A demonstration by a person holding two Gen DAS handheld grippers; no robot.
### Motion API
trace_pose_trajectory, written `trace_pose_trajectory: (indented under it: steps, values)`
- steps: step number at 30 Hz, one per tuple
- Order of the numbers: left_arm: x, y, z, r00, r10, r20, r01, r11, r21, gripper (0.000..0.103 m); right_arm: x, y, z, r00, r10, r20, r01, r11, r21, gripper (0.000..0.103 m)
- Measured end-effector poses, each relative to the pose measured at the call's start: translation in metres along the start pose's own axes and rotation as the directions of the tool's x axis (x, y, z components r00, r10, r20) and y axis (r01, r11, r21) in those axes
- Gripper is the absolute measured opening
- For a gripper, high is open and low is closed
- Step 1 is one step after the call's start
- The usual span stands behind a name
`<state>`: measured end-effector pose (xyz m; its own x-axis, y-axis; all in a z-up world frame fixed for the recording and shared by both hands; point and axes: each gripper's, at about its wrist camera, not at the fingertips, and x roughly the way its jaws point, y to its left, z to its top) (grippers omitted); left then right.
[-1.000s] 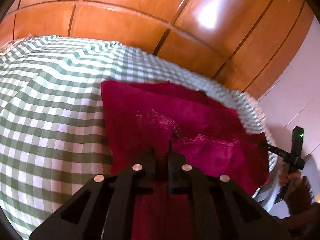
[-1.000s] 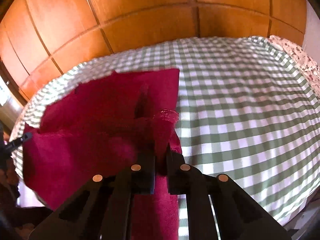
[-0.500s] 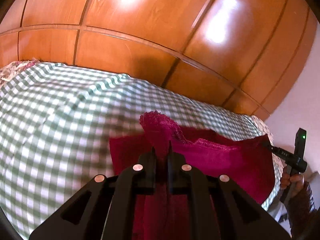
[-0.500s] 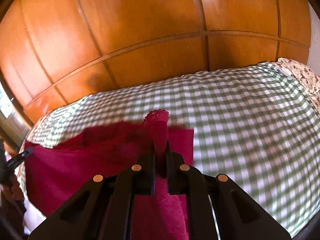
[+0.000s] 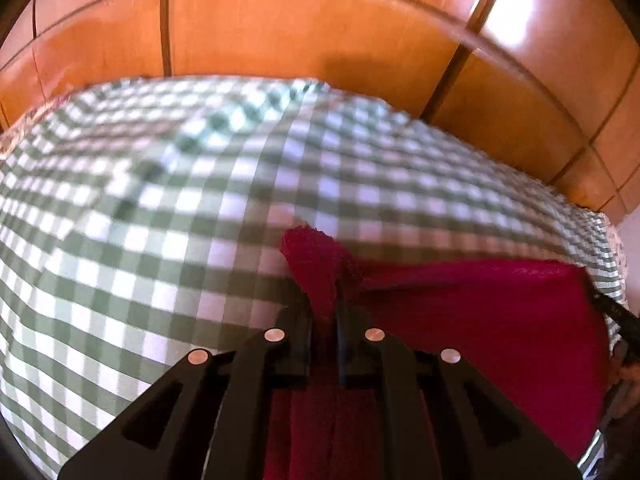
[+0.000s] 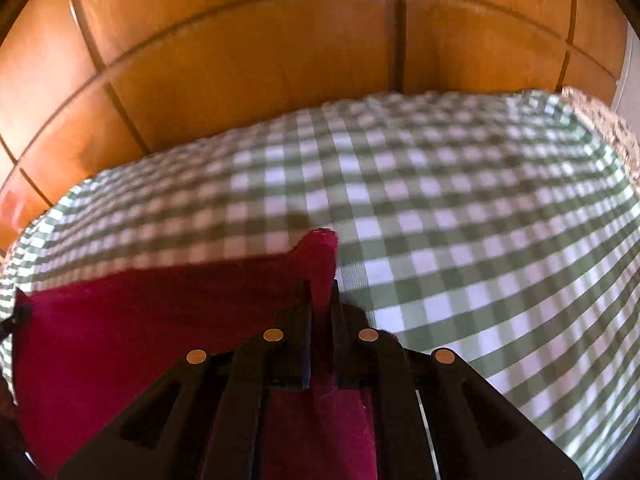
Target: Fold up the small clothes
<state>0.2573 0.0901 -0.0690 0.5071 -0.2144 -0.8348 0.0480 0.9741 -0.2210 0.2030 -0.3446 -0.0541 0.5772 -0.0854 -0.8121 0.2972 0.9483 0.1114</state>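
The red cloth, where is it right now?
The red cloth hangs stretched between the left tongs and right tongs, each pinching a corner, above the green checked sheet.

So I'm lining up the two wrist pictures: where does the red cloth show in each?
Left wrist: the red cloth fills the lower right, one corner pinched in the left gripper.
Right wrist: the same cloth fills the lower left, the other corner pinched in the right gripper.
Shared landmark: the green checked sheet below wooden panels.
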Motion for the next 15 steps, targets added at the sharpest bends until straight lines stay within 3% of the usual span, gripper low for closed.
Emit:
trace_pose_trajectory:
  steps: [2, 3, 4, 5, 6, 10, 11, 12, 15]
  values:
    - [-0.004, 0.0, 0.002, 1.0, 0.014, 0.008, -0.014, 1.0, -0.006, 0.021, -0.001, -0.004, 0.0, 1.0, 0.014, 0.006, -0.014, 1.0, 0.016, 0.01]
    - [-0.008, 0.001, 0.002, 0.999, 0.032, 0.02, -0.032, 0.999, -0.011, 0.03, -0.001, -0.005, 0.001, 1.0, 0.018, 0.004, -0.018, 1.0, 0.019, 0.022]
    - [-0.014, 0.003, 0.003, 0.999, 0.042, 0.034, -0.042, 0.999, -0.016, 0.03, -0.003, -0.006, 0.002, 1.0, 0.012, 0.005, -0.012, 1.0, 0.02, 0.03]
    - [-0.022, 0.006, 0.001, 0.998, 0.037, 0.05, -0.036, 0.999, -0.023, 0.03, -0.009, -0.008, 0.002, 1.0, 0.001, 0.016, -0.001, 1.0, 0.025, 0.046]
    - [-0.029, 0.008, -0.001, 0.997, 0.036, 0.065, -0.034, 0.999, -0.027, 0.03, -0.015, -0.009, 0.003, 0.999, -0.003, 0.034, 0.002, 1.0, 0.028, 0.051]
    - [-0.061, 0.031, -0.024, 0.996, -0.016, 0.091, 0.022, 0.998, -0.064, 0.031, -0.053, -0.001, -0.003, 0.992, 0.032, 0.118, -0.035, 0.999, 0.021, 0.057]
    - [-0.071, 0.039, -0.034, 0.995, -0.045, 0.093, 0.052, 0.996, -0.074, 0.037, -0.066, 0.004, -0.011, 0.988, 0.068, 0.135, -0.071, 0.997, 0.013, 0.066]
    - [-0.078, 0.046, -0.044, 0.993, -0.069, 0.095, 0.077, 0.994, -0.079, 0.044, -0.075, 0.007, -0.018, 0.985, 0.096, 0.147, -0.097, 0.995, 0.001, 0.069]
    - [-0.101, 0.067, -0.081, 0.979, -0.184, 0.093, 0.194, 0.975, -0.109, 0.059, -0.096, 0.024, -0.046, 0.977, 0.166, 0.134, -0.159, 0.985, -0.062, 0.069]
